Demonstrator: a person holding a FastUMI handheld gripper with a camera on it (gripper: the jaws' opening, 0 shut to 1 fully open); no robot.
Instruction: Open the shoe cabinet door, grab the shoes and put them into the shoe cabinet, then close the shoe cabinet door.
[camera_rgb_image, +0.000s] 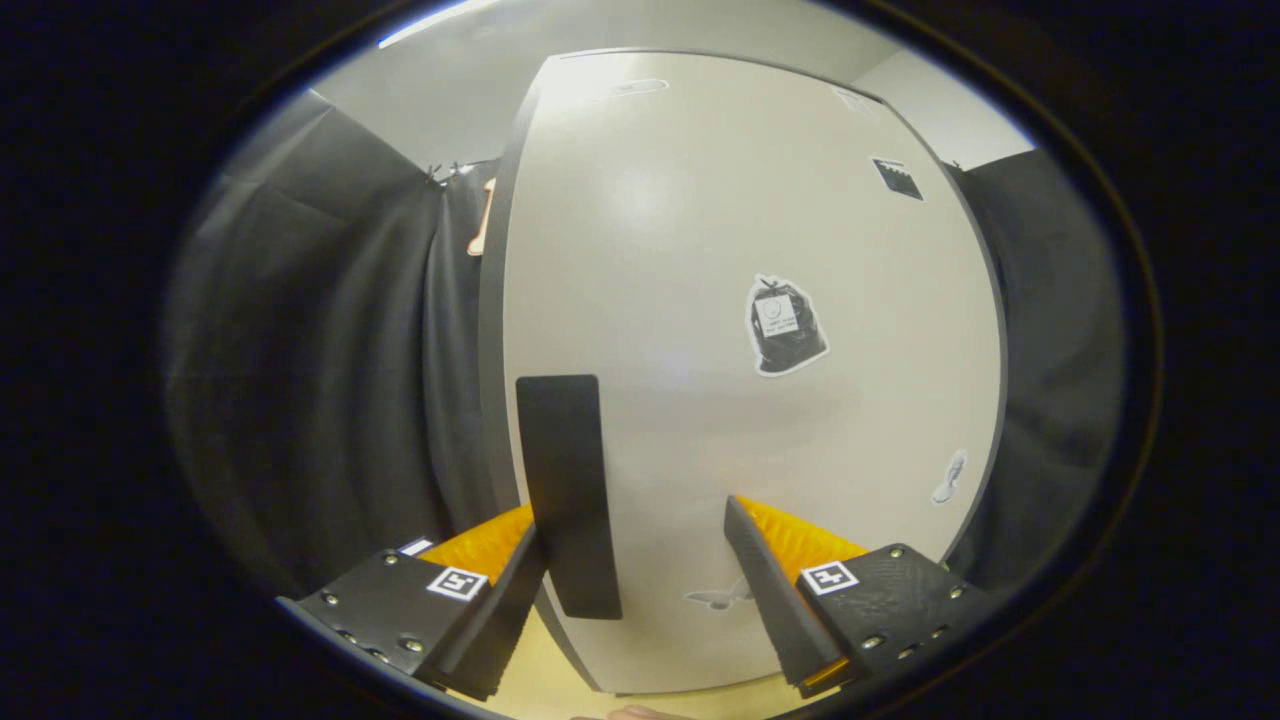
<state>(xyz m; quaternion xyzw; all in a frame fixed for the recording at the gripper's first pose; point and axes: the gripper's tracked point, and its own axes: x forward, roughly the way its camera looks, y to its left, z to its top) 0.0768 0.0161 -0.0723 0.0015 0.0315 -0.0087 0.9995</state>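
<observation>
The shoe cabinet's pale grey door (750, 220) fills the space straight ahead of me. Its black upright handle (565, 490) sits near the door's left edge. My gripper (635, 520) is open and close to the door. The handle stands between the fingers, right beside the left finger (500, 590), while the right finger (770, 580) is well apart from it. Neither finger presses on the handle. I cannot tell if the door is fully closed.
A black bag sticker (785, 325) and smaller stickers mark the door. The cabinet's grey side edge (490, 330) shows left of the handle. Black curtain (320, 350) hangs on both sides. Pale wooden floor (540, 680) lies below the cabinet.
</observation>
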